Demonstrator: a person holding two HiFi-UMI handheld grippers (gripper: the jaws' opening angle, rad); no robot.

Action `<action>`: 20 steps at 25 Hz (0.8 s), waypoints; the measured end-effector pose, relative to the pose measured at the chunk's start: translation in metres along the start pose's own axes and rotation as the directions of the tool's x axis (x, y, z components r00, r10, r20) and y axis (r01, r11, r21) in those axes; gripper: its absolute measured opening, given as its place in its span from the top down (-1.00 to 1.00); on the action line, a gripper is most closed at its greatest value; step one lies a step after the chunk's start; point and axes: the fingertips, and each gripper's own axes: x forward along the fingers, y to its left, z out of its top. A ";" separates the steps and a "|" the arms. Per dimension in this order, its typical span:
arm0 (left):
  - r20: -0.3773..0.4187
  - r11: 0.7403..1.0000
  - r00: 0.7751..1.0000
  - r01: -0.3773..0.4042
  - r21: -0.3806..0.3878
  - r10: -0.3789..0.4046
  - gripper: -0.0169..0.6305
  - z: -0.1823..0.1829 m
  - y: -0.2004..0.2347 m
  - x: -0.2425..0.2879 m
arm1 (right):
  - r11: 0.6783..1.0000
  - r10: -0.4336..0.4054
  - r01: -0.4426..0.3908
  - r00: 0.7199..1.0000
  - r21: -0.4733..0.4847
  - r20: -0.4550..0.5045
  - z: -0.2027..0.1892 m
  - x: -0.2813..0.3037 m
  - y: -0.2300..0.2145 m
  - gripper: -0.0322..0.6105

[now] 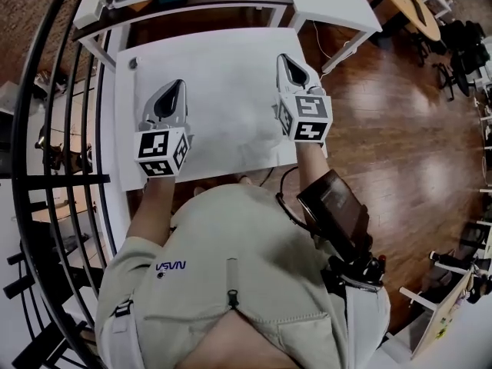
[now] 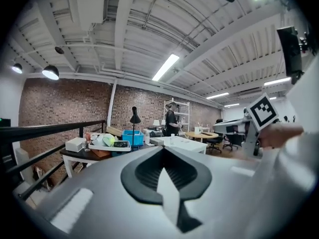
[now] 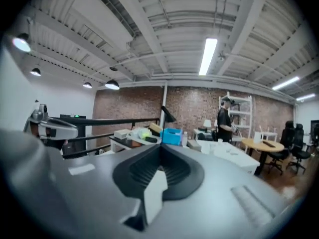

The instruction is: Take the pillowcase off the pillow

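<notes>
A brick wall (image 3: 129, 108) and a beamed ceiling (image 3: 164, 24) fill both gripper views, so neither shows the work. Below the claws a white table (image 1: 124, 152) carries a flat pale slab, probably the pillow (image 1: 223, 91), its edges lost against the top. The left gripper (image 1: 180, 84) and right gripper (image 1: 284, 58) hover above it, jaws closed and empty.

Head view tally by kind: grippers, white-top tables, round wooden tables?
Grippers: 2 (left gripper, right gripper, both shut and holding nothing)
White-top tables: 2 (near table, far table)
Round wooden tables: 1 (round wooden table)
Total: 5
</notes>
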 end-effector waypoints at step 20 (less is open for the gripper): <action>0.107 0.992 0.990 -0.105 0.070 0.097 0.94 0.072 -0.018 -0.022 | 0.992 0.094 -0.105 0.985 0.074 0.147 0.070 -0.020 0.070 0.89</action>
